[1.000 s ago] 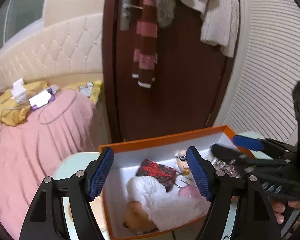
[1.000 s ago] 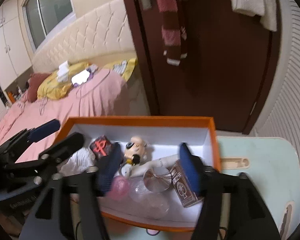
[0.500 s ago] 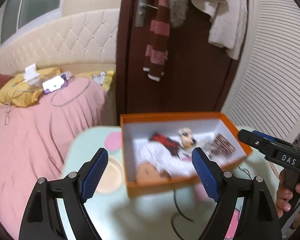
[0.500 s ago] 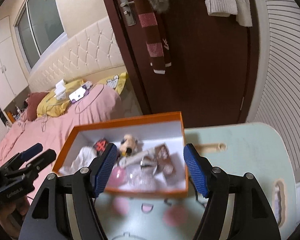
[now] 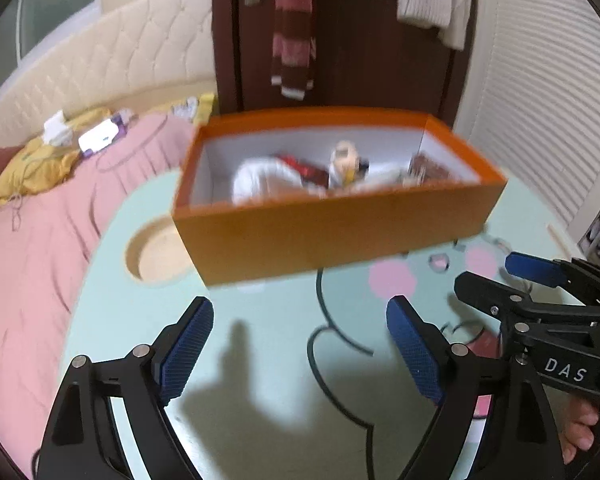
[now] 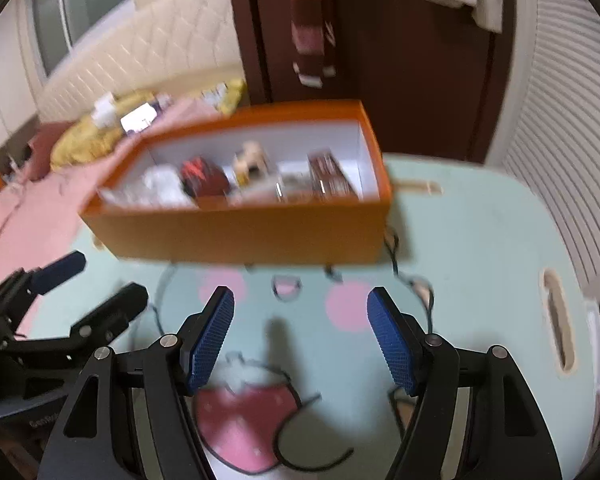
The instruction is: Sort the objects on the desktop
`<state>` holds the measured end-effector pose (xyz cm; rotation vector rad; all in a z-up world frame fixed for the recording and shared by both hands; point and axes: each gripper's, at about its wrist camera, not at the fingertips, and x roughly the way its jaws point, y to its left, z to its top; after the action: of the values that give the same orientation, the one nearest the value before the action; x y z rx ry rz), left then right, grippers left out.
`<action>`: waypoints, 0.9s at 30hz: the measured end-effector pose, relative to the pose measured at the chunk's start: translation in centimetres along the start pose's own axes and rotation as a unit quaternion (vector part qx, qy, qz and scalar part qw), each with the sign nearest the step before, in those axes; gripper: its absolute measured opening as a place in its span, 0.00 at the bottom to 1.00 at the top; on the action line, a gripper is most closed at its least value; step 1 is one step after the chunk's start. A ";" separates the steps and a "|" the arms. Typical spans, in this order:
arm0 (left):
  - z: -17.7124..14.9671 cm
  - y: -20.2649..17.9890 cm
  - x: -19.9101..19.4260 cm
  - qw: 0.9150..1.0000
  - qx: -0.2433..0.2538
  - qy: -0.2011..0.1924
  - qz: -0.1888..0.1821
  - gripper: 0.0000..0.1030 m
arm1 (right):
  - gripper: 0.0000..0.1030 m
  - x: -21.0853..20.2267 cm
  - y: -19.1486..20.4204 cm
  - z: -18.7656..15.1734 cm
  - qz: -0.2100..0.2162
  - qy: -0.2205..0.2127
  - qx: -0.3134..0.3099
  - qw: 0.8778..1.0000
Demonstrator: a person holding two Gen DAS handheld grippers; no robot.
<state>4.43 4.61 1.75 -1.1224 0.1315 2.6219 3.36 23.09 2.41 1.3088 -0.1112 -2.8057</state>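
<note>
Orange box point(image 5: 332, 236) fills the upper middle of both views now, sitting on the mint-green cartoon table point(image 5: 260, 360), and it reads far smaller and further off than a second ago, when both cameras were right over its open top. So both tools have backed away and down toward the lower frame, and that looks like a drop-off finished, not a grab under way. Inside the box, all a bit smeared by motion: a white crumpled bundle point(image 5: 260, 184) at left, a dark red pouch point(image 6: 202, 174) beside it, a small figurine point(image 6: 252, 162) in the middle, and a brown patterned card box point(image 6: 330, 178) at the right end. Left gripper point(image 5: 300, 354) hangs low centre, blue pads spread wide, nothing between them. Right gripper point(image 6: 300, 336) is the same story, jaws well apart and empty over the pink cheeks printed on the table. Apart from a cable point(image 6: 396, 256) trailing by the box's right corner, I can't spot loose items on the tabletop, so the sorting looks close to wrapped up, by my reckoning.
</note>
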 end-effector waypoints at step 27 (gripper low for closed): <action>-0.3 0.6 1.9 0.999 -0.022 0.038 0.031 1.00 | 0.98 2.6 -1.4 -1.2 -0.073 0.007 0.016 0.997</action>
<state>3.28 4.43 0.16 -1.2533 0.1267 2.6492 2.65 24.28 -0.47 1.3980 -0.0638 -2.9252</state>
